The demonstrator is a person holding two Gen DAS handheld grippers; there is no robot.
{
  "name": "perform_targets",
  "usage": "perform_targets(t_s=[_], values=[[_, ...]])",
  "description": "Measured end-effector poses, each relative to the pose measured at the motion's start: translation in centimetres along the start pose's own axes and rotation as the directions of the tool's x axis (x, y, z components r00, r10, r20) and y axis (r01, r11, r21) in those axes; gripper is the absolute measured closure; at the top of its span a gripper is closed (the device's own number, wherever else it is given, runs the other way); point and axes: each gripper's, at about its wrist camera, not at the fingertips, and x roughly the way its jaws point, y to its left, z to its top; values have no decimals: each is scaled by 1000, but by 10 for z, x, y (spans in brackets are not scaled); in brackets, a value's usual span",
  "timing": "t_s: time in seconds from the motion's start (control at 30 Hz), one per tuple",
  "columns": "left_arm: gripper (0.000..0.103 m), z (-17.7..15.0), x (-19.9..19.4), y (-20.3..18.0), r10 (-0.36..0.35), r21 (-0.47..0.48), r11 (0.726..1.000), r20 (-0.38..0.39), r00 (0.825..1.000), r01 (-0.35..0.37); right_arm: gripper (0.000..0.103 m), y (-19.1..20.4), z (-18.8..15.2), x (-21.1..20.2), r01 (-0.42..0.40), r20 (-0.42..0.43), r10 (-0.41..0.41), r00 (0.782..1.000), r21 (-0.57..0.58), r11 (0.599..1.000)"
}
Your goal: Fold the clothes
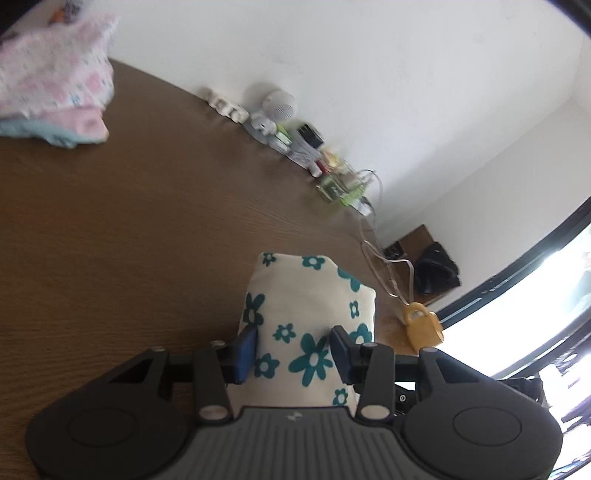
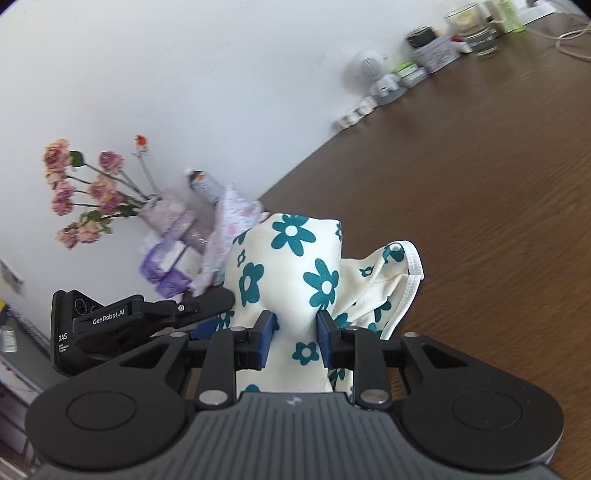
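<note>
white wall backs a brown wood-grain bench, and along the seam between them runs a row of small clutter: white blocks, a round white speaker, boxes, a glass jar and a loose white cable. a yellow padlock-shaped item sits at the bench edge near the window. at the far left end lies a pile of pink and pale-blue patterned clothes, blurred.

the cream garment with teal flowers is bunched and held up over the bench between both tools. the left gripper has its blue-padded fingers closed in against the cloth, pinching a thick fold. the right gripper does the same, its fingers pressed into another bunch of the same garment, with a white-stitched hem flopping out to the right side. in the right wrist view the left tool's black body shows just beside the cloth, and behind it stand dried pink roses in a purple wrapped holder against the wall.
</note>
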Motion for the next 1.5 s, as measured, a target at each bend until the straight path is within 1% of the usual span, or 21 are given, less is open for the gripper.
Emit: perform_targets(t_s=[0.07,0.1,0.23,0.4,0.47,0.5,0.53,0.6,0.63,0.73,0.8,0.83,0.9,1.0,1.1,1.2,1.3,1.37,1.4,1.43,1.5], values=[[61,0,1,-6,42,28,999,2,999,-42,79,2,1,7,-24,-12,24,1000,7,1000],[61,-1,3,-9,54,44,998,0,999,-54,80,0,2,9,-22,-14,23,1000,24,999],[60,-3,9,-16,68,81,994,-4,998,-67,84,-13,9,16,-20,-4,21,1000,100,995],[53,-13,13,-15,71,105,992,-21,997,-68,88,-25,18,13,65,48,-71,996,112,992],[51,-17,13,-12,66,99,993,-31,997,-63,87,-24,14,11,57,32,-60,998,89,994],[50,-19,12,-7,59,81,995,-41,997,-55,82,-24,13,10,52,24,-54,998,78,996],[49,-21,11,-3,50,62,997,-52,997,-47,70,-23,11,9,48,15,-49,999,66,997],[49,-25,10,2,36,37,999,-69,997,-33,54,-23,7,7,38,-2,-38,999,44,998],[49,-26,11,2,30,34,999,-74,997,-28,53,-22,5,6,33,-10,-33,999,33,999],[51,-30,13,3,14,27,1000,-88,996,-12,54,-17,-1,11,25,-60,-25,998,9,1000],[52,-31,13,1,3,25,1000,-87,996,-1,70,-15,-4,14,18,-75,-17,997,13,1000],[52,-29,12,-1,-3,27,1000,-77,997,5,74,-14,-2,14,11,-73,-8,997,29,1000],[53,-28,11,-6,-5,39,999,-64,998,8,77,-14,5,11,-6,-51,8,999,42,999],[54,-29,15,-14,16,76,997,-58,998,-12,77,-18,16,7,-8,-20,9,1000,48,999],[54,-32,19,-15,30,87,996,-63,998,-24,77,-27,15,13,35,-46,-32,998,62,997],[54,-32,22,-14,38,83,996,-60,997,-33,77,-30,9,12,45,-51,-42,998,63,997],[54,-28,20,-11,76,89,993,-21,997,-74,77,-32,3,11,55,-56,-51,997,63,996],[53,-22,20,-8,98,83,992,13,995,-99,75,-33,0,10,61,-57,-58,997,61,996],[53,-17,22,-6,104,75,992,23,994,-105,71,-32,1,9,63,-51,-61,997,53,997],[53,-13,24,-4,108,64,992,28,994,-110,65,-30,3,8,66,-44,-64,997,44,997],[51,-4,31,0,103,31,994,27,994,-104,63,-29,5,9,66,-37,-64,997,50,997]])
